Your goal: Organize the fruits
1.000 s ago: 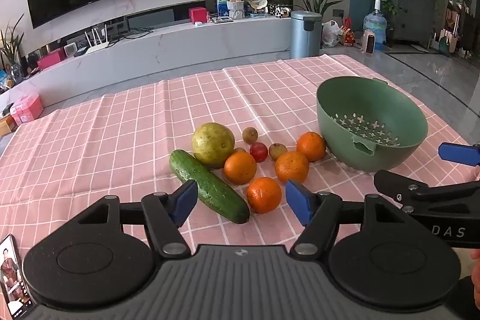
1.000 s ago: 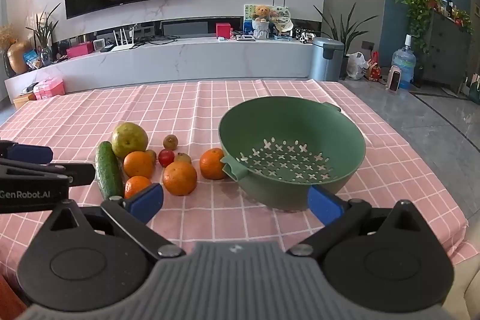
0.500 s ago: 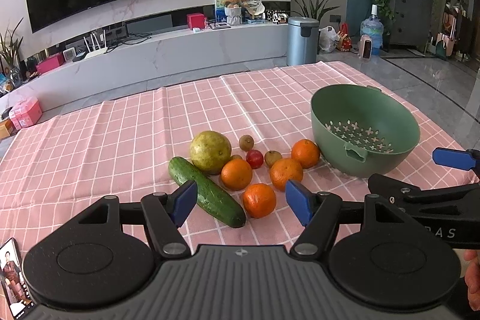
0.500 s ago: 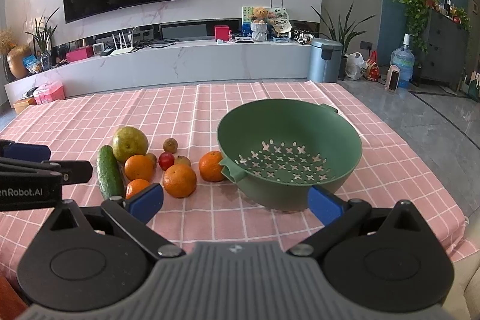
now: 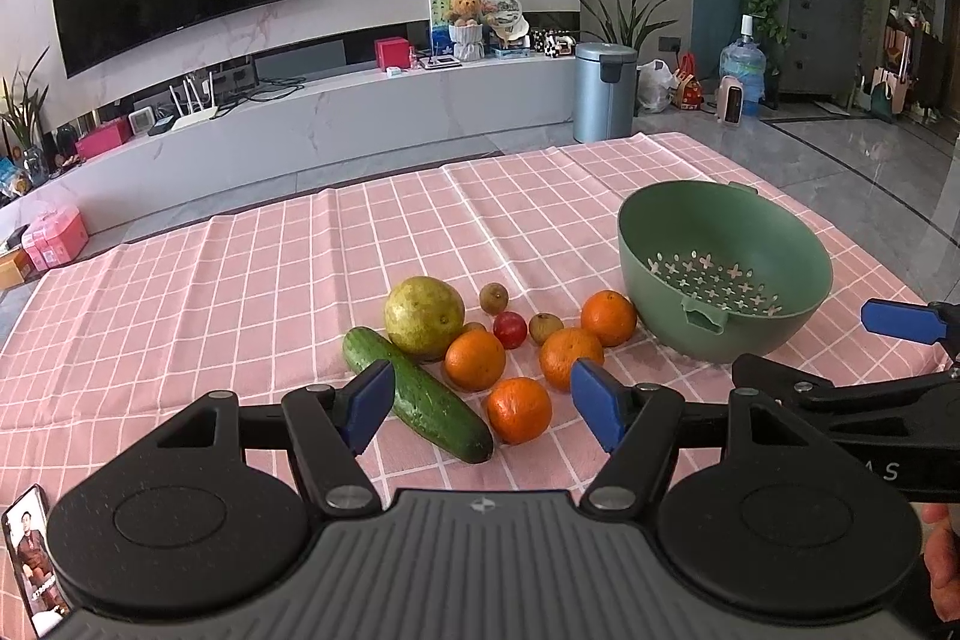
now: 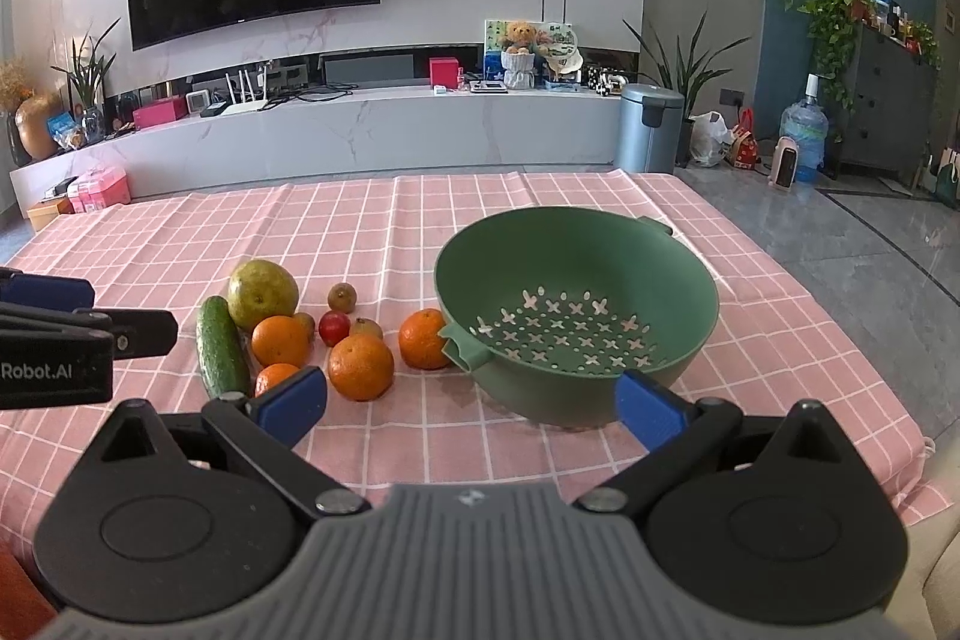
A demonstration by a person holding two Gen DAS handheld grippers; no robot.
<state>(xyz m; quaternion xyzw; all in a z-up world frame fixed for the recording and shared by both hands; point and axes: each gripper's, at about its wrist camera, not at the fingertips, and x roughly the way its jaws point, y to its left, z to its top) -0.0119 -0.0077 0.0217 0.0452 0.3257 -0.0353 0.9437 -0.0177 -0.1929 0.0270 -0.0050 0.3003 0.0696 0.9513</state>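
Note:
A pile of fruit lies on the pink checked tablecloth (image 5: 240, 292): a large yellow-green fruit (image 5: 424, 317), a cucumber (image 5: 420, 395), several oranges (image 5: 519, 410), a small red fruit (image 5: 510, 329) and small brown fruits (image 5: 494, 297). An empty green colander bowl (image 5: 723, 268) stands to their right; it also shows in the right wrist view (image 6: 576, 310). My left gripper (image 5: 480, 412) is open and empty, held above the table just short of the nearest orange. My right gripper (image 6: 471, 403) is open and empty in front of the bowl.
The table's right edge (image 6: 900, 436) drops to a grey floor. A phone (image 5: 33, 559) lies at the near left. A TV wall, low cabinet and bin (image 5: 603, 91) stand beyond the table.
Both grippers have drawn back and risen a little, so the fruit and the bowl look slightly farther off. Nothing was picked up.

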